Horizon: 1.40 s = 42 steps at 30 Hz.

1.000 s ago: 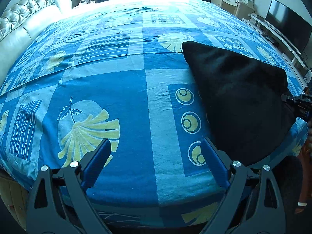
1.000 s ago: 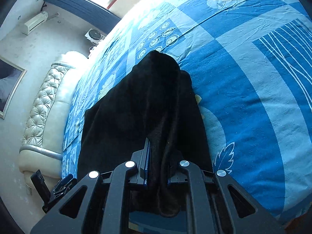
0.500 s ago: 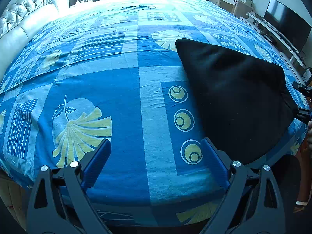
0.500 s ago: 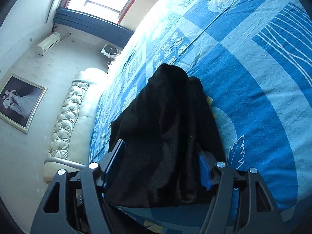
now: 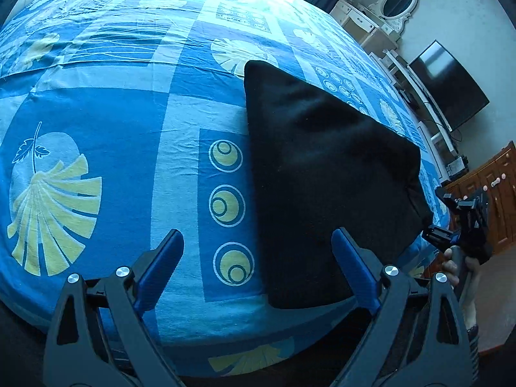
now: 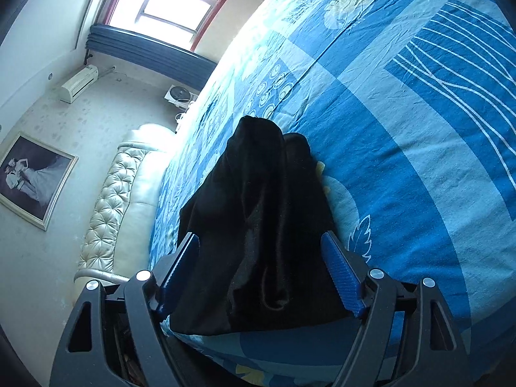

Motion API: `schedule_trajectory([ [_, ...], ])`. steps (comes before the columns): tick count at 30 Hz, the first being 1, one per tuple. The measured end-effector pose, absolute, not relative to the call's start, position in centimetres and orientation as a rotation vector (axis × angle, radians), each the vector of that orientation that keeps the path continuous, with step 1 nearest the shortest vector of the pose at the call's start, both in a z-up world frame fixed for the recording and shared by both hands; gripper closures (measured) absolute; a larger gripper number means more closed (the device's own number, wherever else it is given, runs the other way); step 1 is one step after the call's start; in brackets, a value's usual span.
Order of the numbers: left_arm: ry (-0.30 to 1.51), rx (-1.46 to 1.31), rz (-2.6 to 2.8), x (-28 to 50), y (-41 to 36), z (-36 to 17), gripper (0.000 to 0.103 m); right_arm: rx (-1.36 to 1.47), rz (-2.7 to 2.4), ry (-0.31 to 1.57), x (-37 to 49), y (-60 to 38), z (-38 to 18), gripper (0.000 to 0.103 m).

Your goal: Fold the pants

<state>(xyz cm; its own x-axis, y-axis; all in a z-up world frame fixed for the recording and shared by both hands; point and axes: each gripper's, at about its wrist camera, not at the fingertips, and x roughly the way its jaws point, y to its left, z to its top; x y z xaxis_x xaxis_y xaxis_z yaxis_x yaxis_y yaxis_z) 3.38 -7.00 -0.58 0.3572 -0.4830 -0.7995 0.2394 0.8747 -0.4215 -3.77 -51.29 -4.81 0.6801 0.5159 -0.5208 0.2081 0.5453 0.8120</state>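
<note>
The black pants point(image 5: 322, 174) lie folded flat on the blue patterned bedspread point(image 5: 129, 148), near the bed's front right corner. My left gripper point(image 5: 258, 258) is open and empty, low over the bed's front edge, with its right finger over the pants' near corner. In the right wrist view the pants point(image 6: 258, 219) lie bunched between the blue pads of my right gripper point(image 6: 261, 274), which is open and holds nothing. The right gripper also shows in the left wrist view point(image 5: 461, 225), just off the pants' right corner.
A tufted cream headboard point(image 6: 109, 213) runs along the bed's left side. A TV point(image 5: 448, 87) on a low stand and a white dresser with a mirror point(image 5: 380, 16) stand along the right wall. A wooden cabinet point(image 5: 496, 190) is at the right.
My right gripper opened and let go of the pants, which now lie on the bed. The left gripper moved right toward the pants' near corner.
</note>
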Motion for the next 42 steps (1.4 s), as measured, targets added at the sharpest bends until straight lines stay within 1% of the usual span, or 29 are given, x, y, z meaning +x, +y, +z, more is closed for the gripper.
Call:
schedule_trajectory([
  [4, 1.124, -0.348, -0.609, 3.8, -7.1, -0.9, 0.010, 0.989, 0.221, 0.848, -3.4, -50.9, -4.7, 0.026],
  [12, 1.250, -0.565, -0.781, 6.0, -9.1, -5.0, 0.010, 0.907, 0.209, 0.934, -3.2, -50.9, -4.4, 0.025],
  [14, 1.297, -0.623, -0.787, 6.5, -9.7, -6.5, 0.010, 0.896, 0.202, 0.967, -3.3, -50.8, -5.0, 0.024],
  [17, 1.288, -0.620, -0.785, 6.6, -10.3, -7.0, 0.010, 0.912, 0.230, 1.031, -3.0, -49.8, -6.8, 0.022],
  [18, 1.291, -0.590, -0.786, 6.6, -10.8, -6.8, 0.012, 0.918, 0.237, 1.016, -3.0, -49.5, -7.1, 0.022],
  [19, 1.294, -0.544, -0.775, 6.6, -11.2, -6.7, 0.016, 0.919, 0.238, 0.991, -2.9, -49.3, -7.2, 0.022],
  [20, 1.296, -0.496, -0.760, 6.6, -11.5, -6.6, 0.029, 0.922, 0.243, 0.980, -2.8, -49.1, -7.4, 0.023],
  [21, 1.298, -0.453, -0.752, 6.6, -11.7, -6.4, 0.039, 0.916, 0.239, 0.982, -2.5, -48.8, -7.6, 0.031],
  [22, 1.302, -0.431, -0.746, 6.6, -11.9, -6.3, 0.042, 0.895, 0.227, 0.991, -2.3, -48.5, -7.7, 0.041],
  [24, 1.310, -0.434, -0.740, 6.7, -12.0, -6.2, 0.051, 0.893, 0.221, 0.984, -2.6, -48.4, -7.7, 0.046],
  [25, 1.312, -0.434, -0.737, 6.7, -12.0, -6.1, 0.052, 0.905, 0.220, 0.976, -2.7, -48.5, -7.8, 0.048],
  [30, 1.270, -0.343, -0.710, 5.9, -12.5, -4.8, 0.062, 0.921, 0.222, 0.937, -2.9, -48.1, -7.4, 0.049],
  [36, 1.234, -0.230, -0.644, 5.7, -12.0, -3.3, 0.064, 0.901, 0.253, 0.945, -1.7, -46.5, -6.8, 0.050],
  [42, 1.219, -0.211, -0.579, 5.4, -8.6, -2.8, 0.064, 0.878, 0.314, 0.975, -0.2, -43.6, -7.1, 0.050],
])
